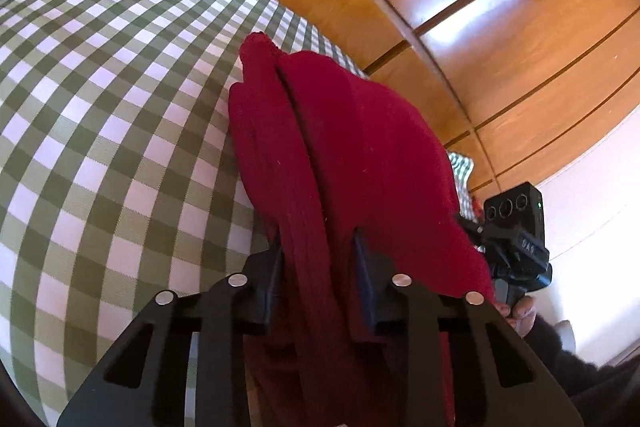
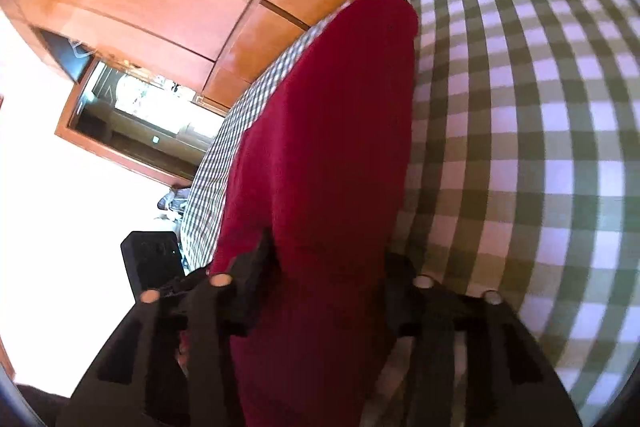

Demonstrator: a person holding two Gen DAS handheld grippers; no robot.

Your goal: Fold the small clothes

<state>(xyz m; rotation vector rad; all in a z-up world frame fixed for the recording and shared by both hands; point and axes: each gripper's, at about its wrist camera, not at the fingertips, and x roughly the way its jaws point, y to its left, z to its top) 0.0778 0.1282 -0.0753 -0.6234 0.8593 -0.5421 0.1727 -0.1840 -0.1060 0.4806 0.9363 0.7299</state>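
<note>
A dark red knit garment (image 1: 352, 147) hangs in folds over the green-and-white checked cloth (image 1: 100, 107). My left gripper (image 1: 318, 247) is shut on a bunched edge of it, cloth pinched between both fingers. In the right wrist view the same red garment (image 2: 332, 147) runs from the jaws up the frame. My right gripper (image 2: 328, 259) is shut on its other edge, with cloth covering the fingertips. The right gripper also shows at the right of the left wrist view (image 1: 516, 239). The garment is held up between both grippers above the checked cloth (image 2: 520, 107).
Wooden wardrobe panels (image 1: 460, 7) stand behind the checked surface. A white wall (image 1: 600, 187) is at the right. In the right wrist view a wood-framed opening (image 2: 140, 115) and the other gripper's black body (image 2: 152, 259) sit at the left.
</note>
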